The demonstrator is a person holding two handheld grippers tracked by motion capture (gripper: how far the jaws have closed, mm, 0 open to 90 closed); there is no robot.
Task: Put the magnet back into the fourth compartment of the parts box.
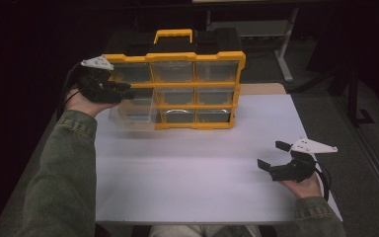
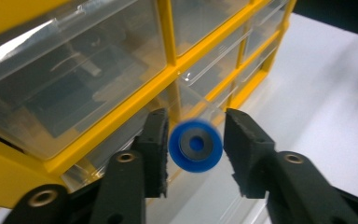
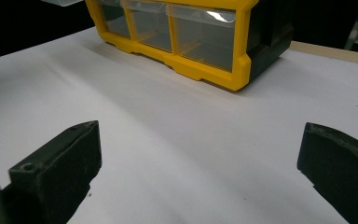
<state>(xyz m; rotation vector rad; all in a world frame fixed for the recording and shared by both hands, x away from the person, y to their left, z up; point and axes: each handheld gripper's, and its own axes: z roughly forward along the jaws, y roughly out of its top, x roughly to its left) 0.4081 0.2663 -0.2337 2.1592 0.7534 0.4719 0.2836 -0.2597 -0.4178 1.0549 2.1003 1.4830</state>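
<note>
a yellow organizer (image 1: pixel 177 85) with clear drawers stands upright at the far side of a white table (image 1: pixel 192 173). its lower-left drawer (image 1: pixel 131 114) is pulled out. the left gripper (image 1: pixel 123 91) is raised at the organizer's left side over that open drawer, its jaws parted around a blurred blue ring (image 2: pixel 196 145) with visible gaps on both sides. the right gripper (image 1: pixel 271 155) rests wide open and empty on the table, near right.

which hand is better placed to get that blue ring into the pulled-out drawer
Left, probably. The left gripper hangs over the pulled-out drawer, with the blue ring between its jaws. The right gripper sits open, far off.
</note>
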